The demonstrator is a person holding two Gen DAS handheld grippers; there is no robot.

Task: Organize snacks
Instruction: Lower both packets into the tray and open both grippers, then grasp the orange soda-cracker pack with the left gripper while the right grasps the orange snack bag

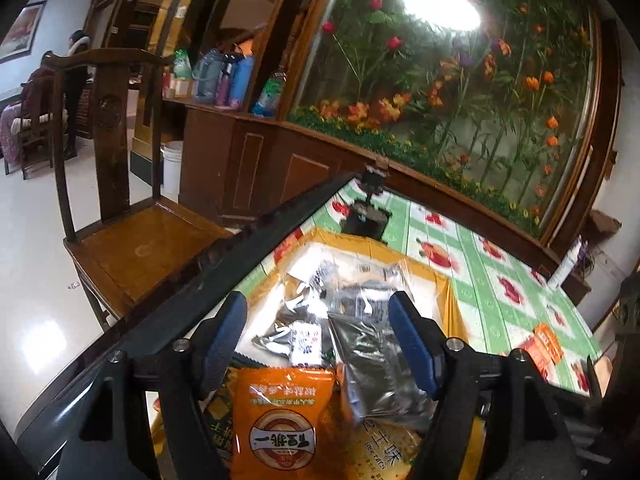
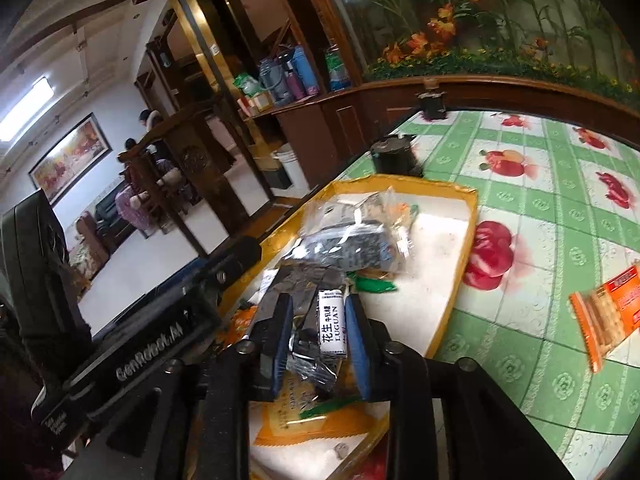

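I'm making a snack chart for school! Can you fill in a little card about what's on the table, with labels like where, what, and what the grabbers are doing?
Place: table with a green apple-pattern cloth
Container: yellow-rimmed tray on the cloth
In the tray: orange snack bag, silver foil packets, clear bag of dark pieces
Outside the tray: orange cracker pack lying on the cloth
Left gripper: open above the tray, holding nothing
Right gripper: fingers either side of a small white candy; grip unclear

White candy bar (image 2: 333, 323): "LUGUAN". Black claw body (image 2: 150, 354): "GenRobot.AI".
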